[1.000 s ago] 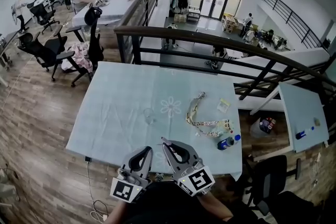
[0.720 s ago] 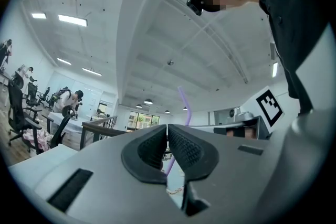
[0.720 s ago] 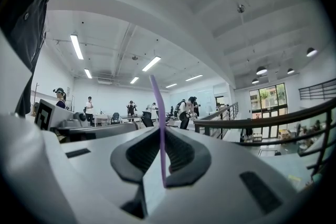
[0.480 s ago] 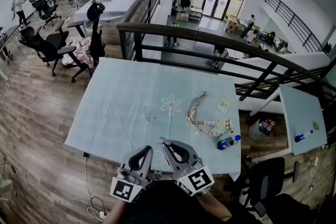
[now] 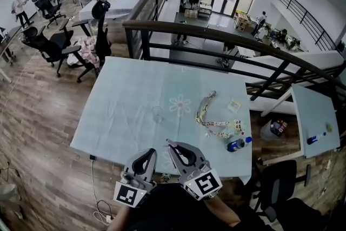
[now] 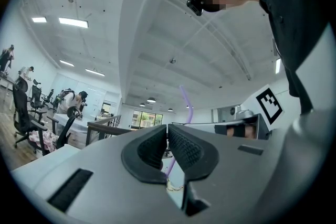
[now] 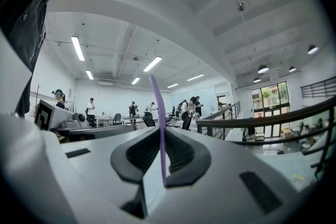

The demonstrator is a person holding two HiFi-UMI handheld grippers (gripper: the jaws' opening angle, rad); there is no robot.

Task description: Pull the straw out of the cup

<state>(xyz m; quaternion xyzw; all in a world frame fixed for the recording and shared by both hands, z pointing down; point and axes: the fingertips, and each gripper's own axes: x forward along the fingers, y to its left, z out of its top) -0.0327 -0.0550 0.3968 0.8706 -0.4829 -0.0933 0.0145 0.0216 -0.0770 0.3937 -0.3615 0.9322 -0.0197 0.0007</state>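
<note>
Head view. Desk [image 5: 124, 100], pale blue cover. Cup [image 5: 157, 114], clear, upright, stood near the desk's middle, a little toward the near edge. I saw no straw in it. Lanyard [image 5: 213, 116] lay toward the right edge, with a small packet [image 5: 234, 105] just beyond it. Bottle [image 5: 235, 144] lay on its side near the near right corner. Left gripper [image 5: 150, 154] and right gripper [image 5: 172, 146] hung side by side at the near edge, well apart from the cup.

Left gripper view. Left gripper [image 6: 167, 130]: jaws drawn together, pads meeting at the tips, nothing between them. Straw [image 6: 186, 102], purple, with a bent top, showed behind the jaws. It rose above them and reappeared in the gap below, clear of the pads.

Right gripper view. Right gripper [image 7: 160, 132]: jaws narrow, clamped on the straw [image 7: 158, 113]. The straw stood upright between the pads, its lower end just below them and its length rising well above the jaw tips. This put the task's thing in my right tool, out of the cup.
</note>
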